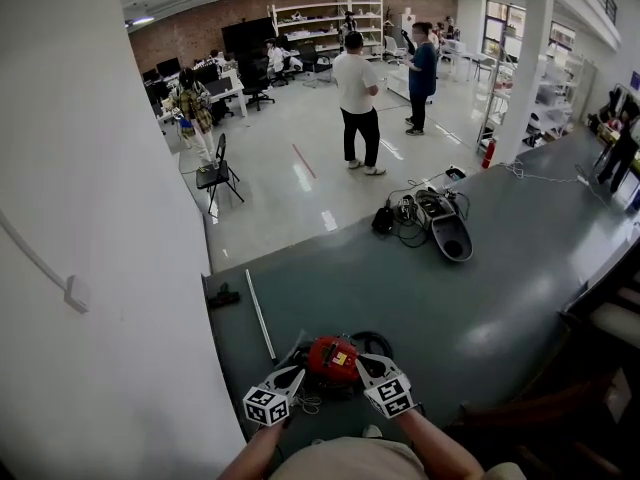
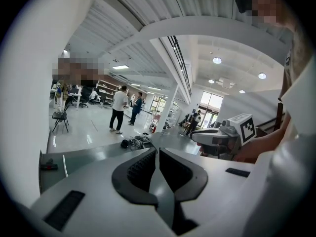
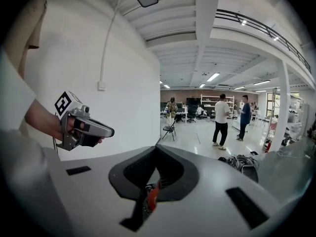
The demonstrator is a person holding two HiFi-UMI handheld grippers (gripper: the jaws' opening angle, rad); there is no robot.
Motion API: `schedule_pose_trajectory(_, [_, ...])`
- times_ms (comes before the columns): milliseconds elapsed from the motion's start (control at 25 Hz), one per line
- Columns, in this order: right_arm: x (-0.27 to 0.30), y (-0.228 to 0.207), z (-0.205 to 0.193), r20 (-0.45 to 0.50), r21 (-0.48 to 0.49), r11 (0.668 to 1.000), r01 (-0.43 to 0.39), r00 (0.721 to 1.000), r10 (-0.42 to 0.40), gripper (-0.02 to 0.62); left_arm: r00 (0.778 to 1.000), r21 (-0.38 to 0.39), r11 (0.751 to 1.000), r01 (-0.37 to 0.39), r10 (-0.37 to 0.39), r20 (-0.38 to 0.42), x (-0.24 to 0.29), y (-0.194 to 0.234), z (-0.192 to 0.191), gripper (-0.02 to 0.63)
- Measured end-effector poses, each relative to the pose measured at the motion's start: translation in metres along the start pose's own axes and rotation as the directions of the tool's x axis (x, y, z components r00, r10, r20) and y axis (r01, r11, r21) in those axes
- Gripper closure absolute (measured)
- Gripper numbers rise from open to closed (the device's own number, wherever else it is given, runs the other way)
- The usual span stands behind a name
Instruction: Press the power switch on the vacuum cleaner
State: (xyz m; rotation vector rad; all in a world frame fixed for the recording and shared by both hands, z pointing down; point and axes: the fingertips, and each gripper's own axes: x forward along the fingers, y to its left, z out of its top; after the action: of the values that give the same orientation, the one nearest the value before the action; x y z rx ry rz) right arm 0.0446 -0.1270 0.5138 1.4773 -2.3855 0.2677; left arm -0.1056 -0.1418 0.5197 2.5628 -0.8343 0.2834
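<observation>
The vacuum cleaner is a small red body with a yellow label, sitting on the dark grey surface at the bottom of the head view. Both grippers flank it: my left gripper at its left side, my right gripper at its right. I cannot pick out the power switch. In the left gripper view the left gripper is shut and empty. The right gripper is likewise shut and empty in its own view, with a sliver of the red vacuum cleaner showing below the jaws.
A white wall runs close along the left. A thin white rod and a small black object lie on the grey surface. Further off sits a pile of cables and a grey machine. Two people stand on the floor beyond, near a black chair.
</observation>
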Motion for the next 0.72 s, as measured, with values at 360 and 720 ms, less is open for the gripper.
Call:
schedule_pose_trajectory(360, [-0.029, 0.005, -0.01, 0.019, 0.009, 1.0, 0.003, 1.0, -0.003, 0.588, 0.998, 0.001, 1.0, 0.004, -0.004, -0.062, 0.0, -0.014, -0.027, 0.594])
schedule_pose_trajectory(720, [-0.062, -0.021, -0.018, 0.02, 0.053, 0.997, 0.057, 0.998, -0.058, 0.589, 0.997, 0.008, 1.0, 0.028, -0.028, -0.067, 0.017, -0.033, -0.029, 0.594])
